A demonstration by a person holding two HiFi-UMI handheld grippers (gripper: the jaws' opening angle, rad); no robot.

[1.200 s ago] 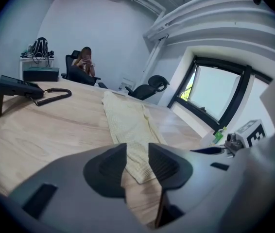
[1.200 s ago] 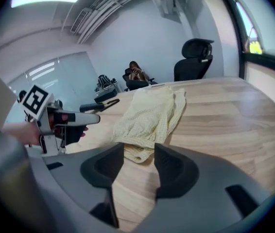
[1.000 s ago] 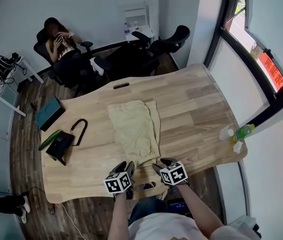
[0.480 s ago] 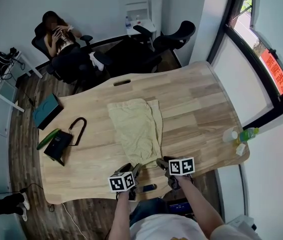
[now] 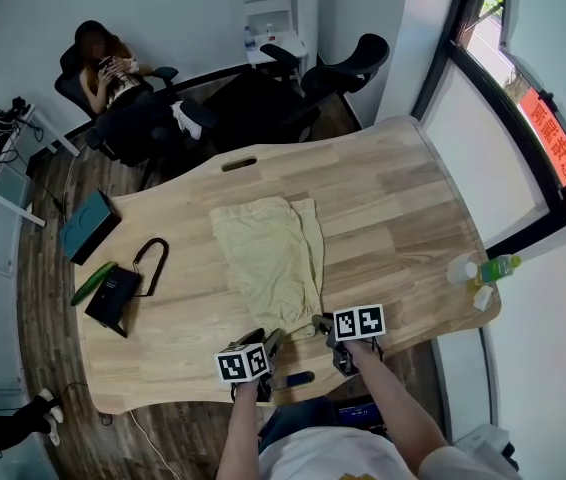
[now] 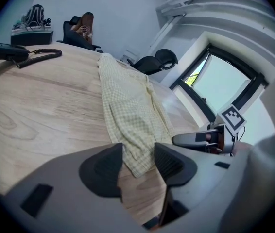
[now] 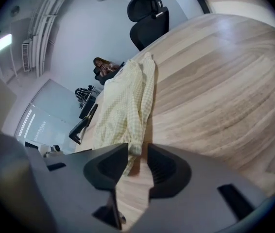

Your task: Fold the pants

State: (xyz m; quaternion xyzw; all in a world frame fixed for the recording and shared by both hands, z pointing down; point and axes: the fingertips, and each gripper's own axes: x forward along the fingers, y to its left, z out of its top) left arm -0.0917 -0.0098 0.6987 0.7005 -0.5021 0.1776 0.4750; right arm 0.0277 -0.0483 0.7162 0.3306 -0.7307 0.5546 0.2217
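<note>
Pale yellow checked pants [image 5: 268,258] lie folded lengthwise on the wooden table [image 5: 403,208], near hem toward me. My left gripper [image 5: 268,339] sits at the hem's left corner. In the left gripper view its jaws [image 6: 138,161] have just been opening; the hem corner of the pants [image 6: 128,101] lies loose in the gap. My right gripper [image 5: 323,326] is at the right corner. In the right gripper view its jaws [image 7: 137,152] have just been closing around the edge of the pants [image 7: 123,106], with gaps still showing beside the cloth.
On the table's left are a teal book [image 5: 90,226], a black pouch [image 5: 113,296] with a looped strap [image 5: 153,258] and a green object [image 5: 93,281]. A bottle [image 5: 493,266] and a cup [image 5: 455,268] stand at the right edge. A person [image 5: 113,73] sits beyond, among office chairs [image 5: 348,63].
Both grippers have sunk toward the near hem of the pants. The right gripper has rolled so its marker cube faces up. The pants have not moved.
</note>
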